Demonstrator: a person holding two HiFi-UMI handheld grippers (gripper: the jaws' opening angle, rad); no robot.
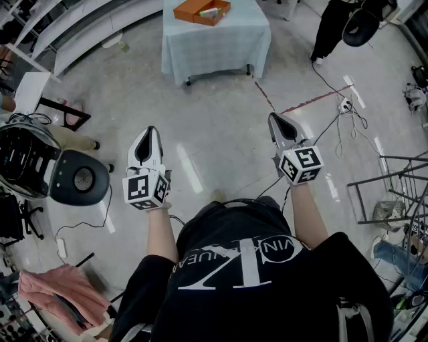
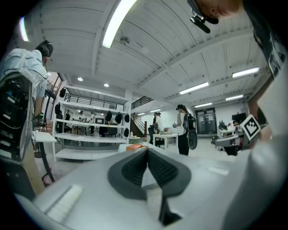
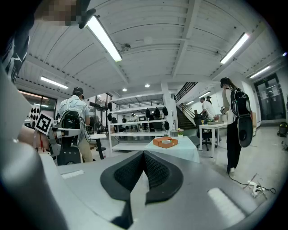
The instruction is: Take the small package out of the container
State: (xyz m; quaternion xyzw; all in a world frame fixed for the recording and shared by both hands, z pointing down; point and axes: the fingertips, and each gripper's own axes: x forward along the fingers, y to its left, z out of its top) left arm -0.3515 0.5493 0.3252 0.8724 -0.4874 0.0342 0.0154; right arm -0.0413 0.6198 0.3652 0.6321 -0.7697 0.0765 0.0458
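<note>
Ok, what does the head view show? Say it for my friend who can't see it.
A person in a black shirt holds the left gripper and the right gripper out over a pale floor, both shut and empty. Far ahead stands a table with a light cloth and an orange container on it.

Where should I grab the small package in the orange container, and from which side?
Probably from above. The package seems to lie flat inside the open-topped container, whose walls would block a sideways approach. Pinch across its shorter width, near the middle. It is far off and small in these views, so its exact edges are hard to judge.
</note>
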